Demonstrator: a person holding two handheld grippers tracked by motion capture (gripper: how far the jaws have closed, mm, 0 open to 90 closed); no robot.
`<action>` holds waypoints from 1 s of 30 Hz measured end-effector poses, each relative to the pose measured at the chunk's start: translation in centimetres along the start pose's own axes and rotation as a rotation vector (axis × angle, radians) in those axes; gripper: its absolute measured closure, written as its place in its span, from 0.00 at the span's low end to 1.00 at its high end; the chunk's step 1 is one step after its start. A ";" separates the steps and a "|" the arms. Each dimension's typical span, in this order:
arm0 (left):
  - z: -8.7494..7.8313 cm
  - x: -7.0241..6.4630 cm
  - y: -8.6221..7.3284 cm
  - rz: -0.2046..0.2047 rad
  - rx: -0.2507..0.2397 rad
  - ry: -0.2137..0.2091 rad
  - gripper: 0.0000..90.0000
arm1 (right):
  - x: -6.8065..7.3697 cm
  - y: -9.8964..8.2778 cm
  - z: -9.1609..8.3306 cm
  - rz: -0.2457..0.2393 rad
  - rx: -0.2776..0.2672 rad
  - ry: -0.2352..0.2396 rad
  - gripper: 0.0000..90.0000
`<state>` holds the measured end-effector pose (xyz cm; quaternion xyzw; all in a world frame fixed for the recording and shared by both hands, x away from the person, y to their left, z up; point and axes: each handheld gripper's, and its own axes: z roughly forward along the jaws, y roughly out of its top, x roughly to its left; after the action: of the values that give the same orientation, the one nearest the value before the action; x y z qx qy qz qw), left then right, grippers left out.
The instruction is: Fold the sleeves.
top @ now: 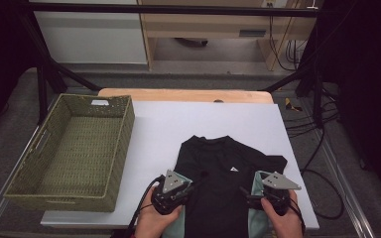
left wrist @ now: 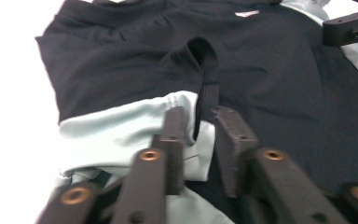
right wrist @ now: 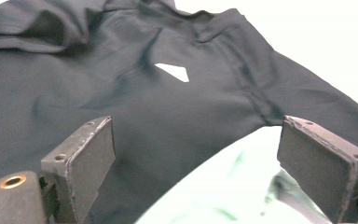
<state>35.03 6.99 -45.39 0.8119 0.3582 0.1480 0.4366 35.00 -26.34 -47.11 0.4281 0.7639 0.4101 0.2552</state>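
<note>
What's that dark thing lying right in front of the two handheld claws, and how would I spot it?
Start at the white table with the woven green basket at its left end. Near the front edge lies a black T-shirt, spread flat between the left gripper and the right gripper. It is the only black cloth, marked by a small white triangle logo on its chest, with pale mint fabric peeking from underneath.
</note>
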 end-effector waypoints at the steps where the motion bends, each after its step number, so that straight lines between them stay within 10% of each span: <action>1: -0.4 0.1 0.0 -0.001 -0.013 0.006 0.73 | -0.2 0.0 -0.2 0.002 -0.005 -0.011 0.14; 14: -3.7 3.6 -1.9 -0.032 -0.093 0.142 0.56 | -4.6 -1.1 -1.9 0.189 -0.009 -0.234 0.41; 22: -4.0 5.0 -2.9 -0.049 -0.072 0.192 0.54 | -6.0 -2.2 -0.4 0.265 0.116 -0.240 0.64; 30: -3.9 5.2 -3.1 -0.048 -0.064 0.209 0.54 | -5.5 -2.2 -1.2 0.252 0.118 -0.221 0.98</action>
<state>35.09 14.16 -46.02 0.7687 0.4163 0.2328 0.4262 35.88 -32.23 -48.12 0.5772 0.6942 0.3437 0.2584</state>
